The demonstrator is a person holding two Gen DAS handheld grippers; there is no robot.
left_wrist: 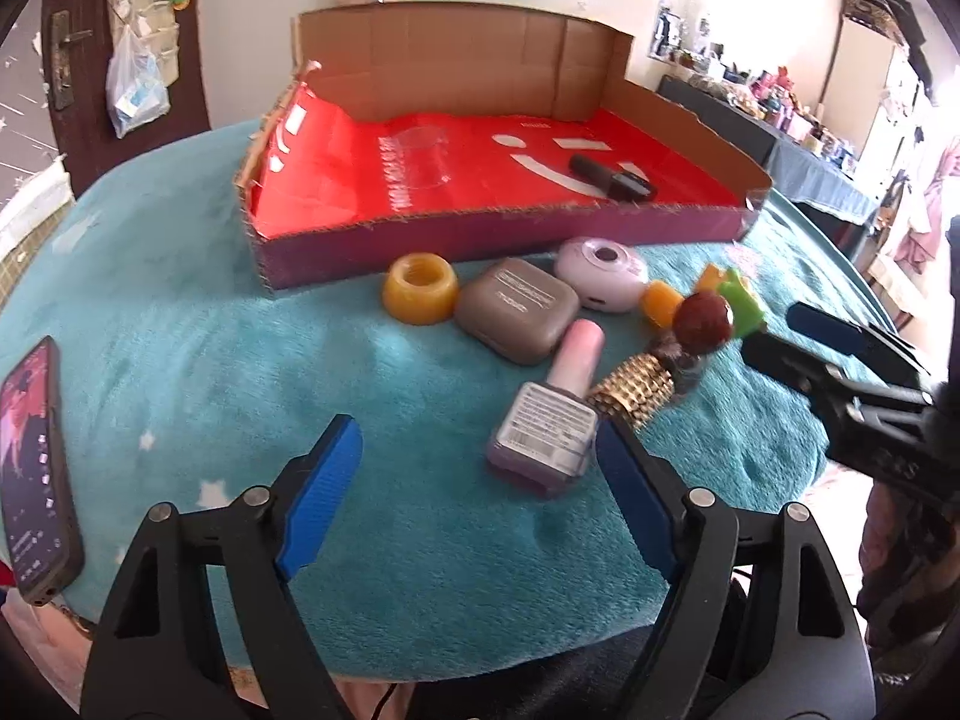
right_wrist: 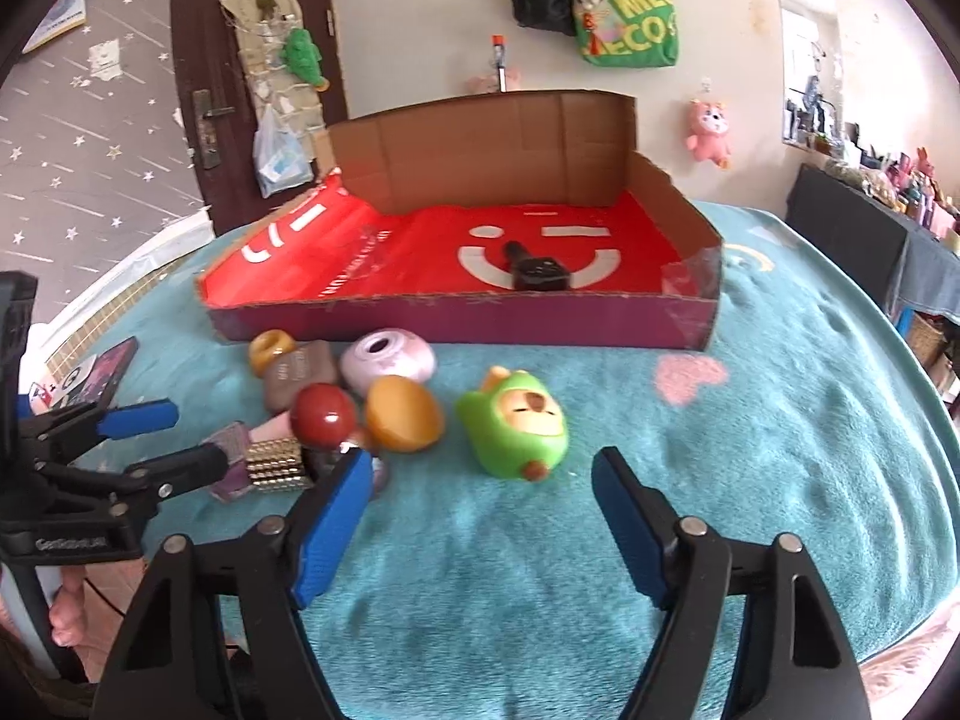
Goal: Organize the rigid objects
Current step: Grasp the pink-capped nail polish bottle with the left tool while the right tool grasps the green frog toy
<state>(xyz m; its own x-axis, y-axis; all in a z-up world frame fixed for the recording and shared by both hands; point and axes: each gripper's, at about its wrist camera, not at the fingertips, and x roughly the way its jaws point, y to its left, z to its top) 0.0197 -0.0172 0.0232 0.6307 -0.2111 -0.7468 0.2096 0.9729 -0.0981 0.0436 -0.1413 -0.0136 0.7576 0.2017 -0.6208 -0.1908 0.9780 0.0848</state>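
A cardboard box with a red floor (left_wrist: 456, 180) (right_wrist: 420, 252) stands at the back; a black bottle (left_wrist: 612, 176) (right_wrist: 534, 270) lies in it. In front on the teal blanket lie a yellow ring (left_wrist: 420, 288), a grey case (left_wrist: 516, 309), a lilac round case (left_wrist: 600, 273), a pink-capped nail polish bottle (left_wrist: 552, 414), a gold-studded bottle with a brown ball cap (left_wrist: 660, 372) (right_wrist: 312, 420), an orange piece (right_wrist: 402, 414) and a green toy (right_wrist: 516, 420). My left gripper (left_wrist: 480, 480) is open, its right finger beside the nail polish. My right gripper (right_wrist: 480, 516) is open just before the green toy.
A phone (left_wrist: 30, 468) lies at the blanket's left edge. The blanket's front edge is close under both grippers. A door and hanging bags are on the far wall, and cluttered shelves (left_wrist: 810, 120) stand at the right.
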